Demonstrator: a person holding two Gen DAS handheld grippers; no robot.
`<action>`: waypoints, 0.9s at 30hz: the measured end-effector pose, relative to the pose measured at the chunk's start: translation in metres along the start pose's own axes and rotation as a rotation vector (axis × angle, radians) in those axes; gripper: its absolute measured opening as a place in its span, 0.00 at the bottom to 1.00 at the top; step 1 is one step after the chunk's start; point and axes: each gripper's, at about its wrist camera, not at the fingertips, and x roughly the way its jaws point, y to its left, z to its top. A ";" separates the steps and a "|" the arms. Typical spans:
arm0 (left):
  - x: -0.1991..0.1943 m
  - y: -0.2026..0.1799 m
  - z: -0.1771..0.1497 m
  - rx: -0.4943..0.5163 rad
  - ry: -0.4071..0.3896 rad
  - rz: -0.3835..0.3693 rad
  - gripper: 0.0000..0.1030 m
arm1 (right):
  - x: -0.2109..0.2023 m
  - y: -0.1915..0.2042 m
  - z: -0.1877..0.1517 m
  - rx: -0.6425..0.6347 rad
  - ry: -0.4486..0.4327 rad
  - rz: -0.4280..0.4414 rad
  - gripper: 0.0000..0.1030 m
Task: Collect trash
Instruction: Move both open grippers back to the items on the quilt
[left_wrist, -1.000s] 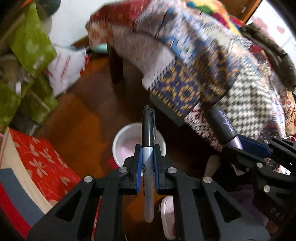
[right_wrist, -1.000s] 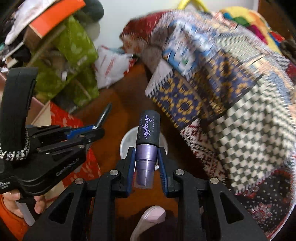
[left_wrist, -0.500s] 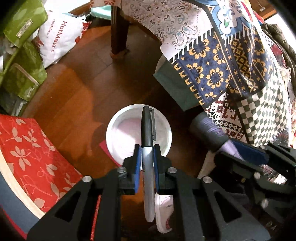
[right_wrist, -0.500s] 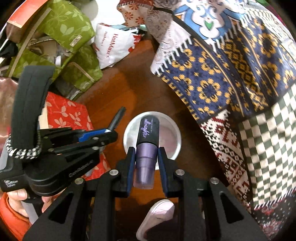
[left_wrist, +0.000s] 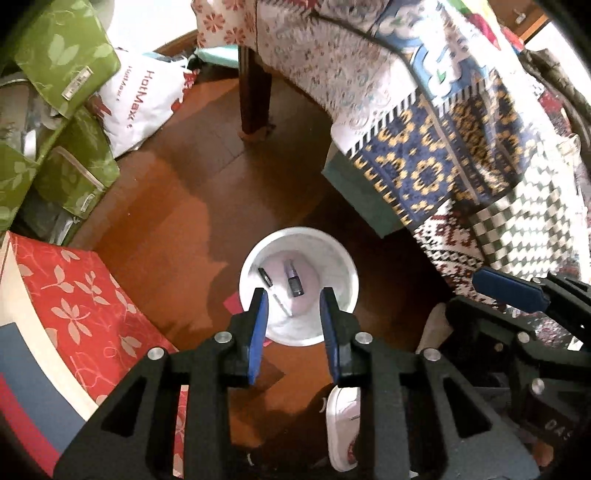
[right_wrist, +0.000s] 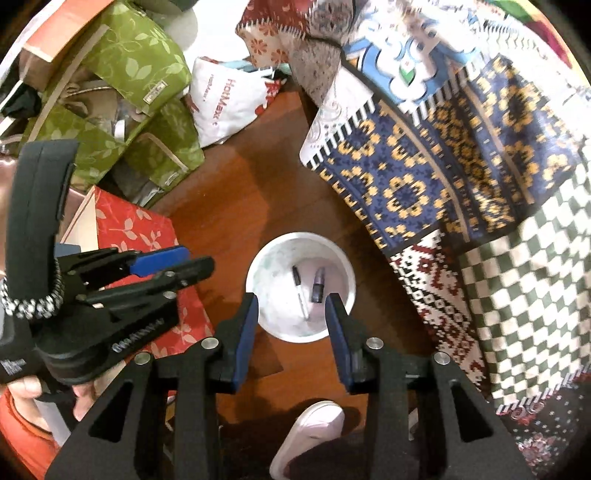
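Both hand-held grippers spread, empty: left (left_wrist: 293, 325), right (right_wrist: 291, 326). Poised above white bin (right_wrist: 341, 258) on floor. Marker (right_wrist: 300, 291) and purple tube (right_wrist: 318, 285) lying at bin bottom, side by side. Verify both items inside rim. Withdraw straight up, clear of tablecloth (right_wrist: 443, 173), before seeking further trash.
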 end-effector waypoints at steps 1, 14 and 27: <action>-0.005 0.000 -0.001 -0.002 -0.011 -0.003 0.26 | -0.006 0.000 -0.002 -0.004 -0.014 -0.009 0.34; -0.123 -0.048 -0.019 0.077 -0.267 -0.024 0.26 | -0.124 -0.005 -0.035 -0.026 -0.289 -0.122 0.34; -0.221 -0.151 -0.037 0.217 -0.498 -0.086 0.26 | -0.238 -0.062 -0.081 0.122 -0.562 -0.198 0.33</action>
